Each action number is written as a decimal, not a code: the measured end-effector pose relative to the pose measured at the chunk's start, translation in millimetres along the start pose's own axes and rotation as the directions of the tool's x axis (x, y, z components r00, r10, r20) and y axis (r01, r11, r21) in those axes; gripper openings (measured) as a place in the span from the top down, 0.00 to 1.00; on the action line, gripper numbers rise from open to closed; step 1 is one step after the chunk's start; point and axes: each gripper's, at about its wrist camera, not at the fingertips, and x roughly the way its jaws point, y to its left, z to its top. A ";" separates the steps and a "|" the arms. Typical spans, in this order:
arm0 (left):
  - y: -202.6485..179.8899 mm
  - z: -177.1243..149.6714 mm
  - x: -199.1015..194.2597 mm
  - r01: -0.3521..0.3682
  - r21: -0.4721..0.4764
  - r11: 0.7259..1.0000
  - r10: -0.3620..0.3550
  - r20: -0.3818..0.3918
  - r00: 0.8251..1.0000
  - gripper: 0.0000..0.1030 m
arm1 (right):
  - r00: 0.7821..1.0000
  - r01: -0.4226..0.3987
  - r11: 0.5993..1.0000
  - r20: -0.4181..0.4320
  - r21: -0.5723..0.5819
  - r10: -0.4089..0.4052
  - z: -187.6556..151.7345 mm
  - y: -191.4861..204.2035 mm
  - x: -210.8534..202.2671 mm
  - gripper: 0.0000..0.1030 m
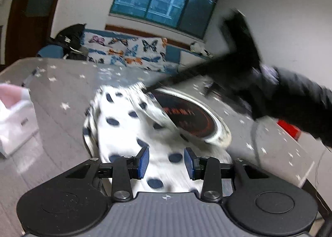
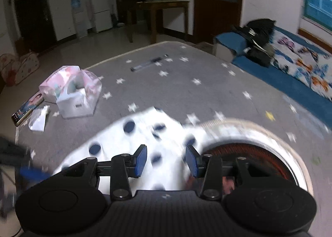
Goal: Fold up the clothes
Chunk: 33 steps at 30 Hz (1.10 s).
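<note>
A white garment with dark blue polka dots (image 1: 132,133) lies crumpled on a grey cloth-covered surface printed with white stars (image 1: 62,96), its far edge draped over the rim of a round white-rimmed cooker plate with a dark red-ringed top (image 1: 186,112). The left gripper (image 1: 166,163) hovers over the near part of the garment, its blue-padded jaws apart with nothing between them; the spotted fabric shows through the gap below. In the right wrist view the right gripper (image 2: 166,161) likewise hangs above the garment (image 2: 132,133), jaws apart and empty, with the cooker plate (image 2: 259,139) just to its right. From the left wrist view, a blurred black-sleeved arm (image 1: 300,108) reaches in from the right above the plate; what it carries is too smeared to tell. On the left of the surface (image 2: 186,91) sit a pink-and-white tissue pack (image 2: 68,83), a small white box (image 2: 76,104) touching it, and a phone (image 2: 27,110) at the edge. A dark pen (image 2: 149,63) lies at the far side. Beyond the surface, a blue bench with a butterfly-print cover (image 1: 128,50) stands under a window (image 1: 164,0).
</note>
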 end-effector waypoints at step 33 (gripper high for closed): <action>39.6 18.7 65.9 -0.172 -0.077 0.982 0.168 -0.052 0.984 0.76 | 0.998 -0.020 0.974 0.063 0.226 0.006 -66.2 -27.3 -2.0 0.97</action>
